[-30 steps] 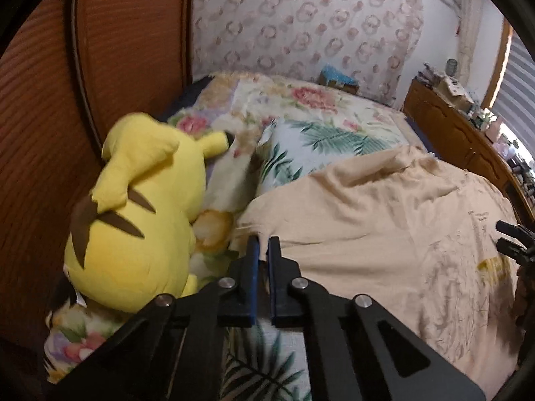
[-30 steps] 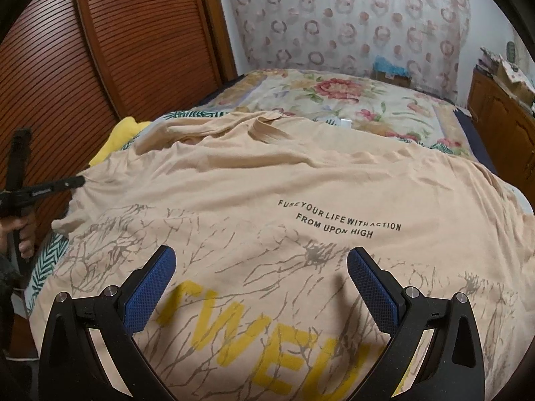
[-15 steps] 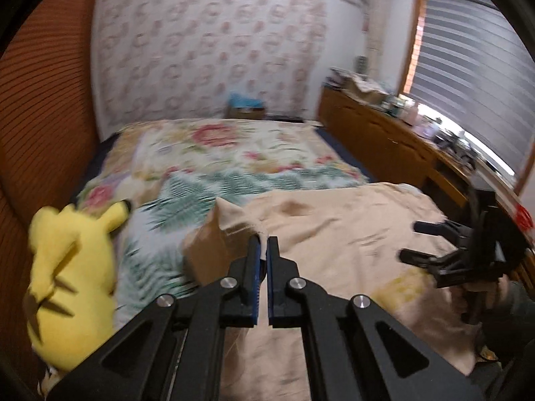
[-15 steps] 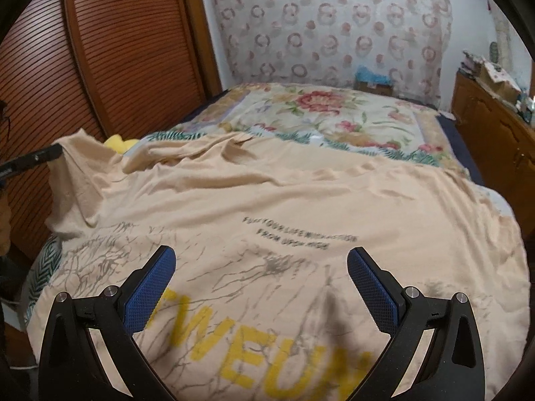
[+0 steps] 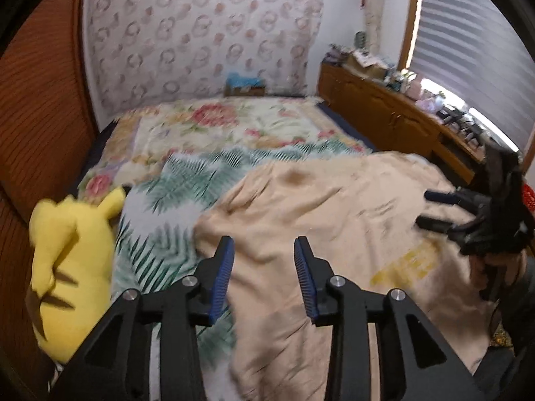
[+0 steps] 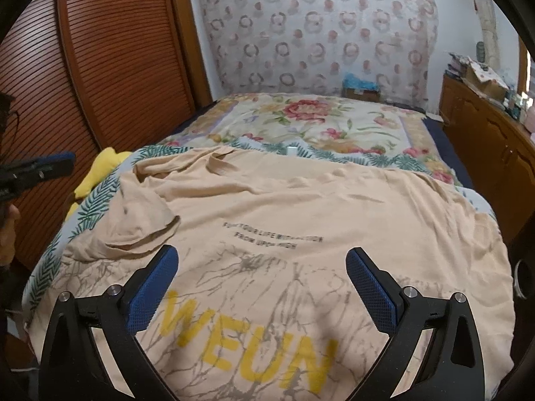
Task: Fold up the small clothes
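A beige T-shirt with yellow letters and black print lies spread on the bed. Its left sleeve is folded inward onto the body. My left gripper hovers over the shirt's left edge; its jaws are opening and nothing is between the blue pads. In the right wrist view one of its fingers shows at the far left. My right gripper stands wide open above the printed front, holding nothing. It also appears at the right in the left wrist view, right gripper.
A yellow plush toy lies at the bed's left edge beside the brown slatted wardrobe door. A wooden dresser with clutter runs along the right under the window blinds. A small box sits at the bed's far end. The floral bedspread lies beyond the shirt.
My left gripper, shut on the sleeve, carried it up and inward over the shirt, then opened; the sleeve now lies folded on the body. The right gripper stayed open and rose slightly.
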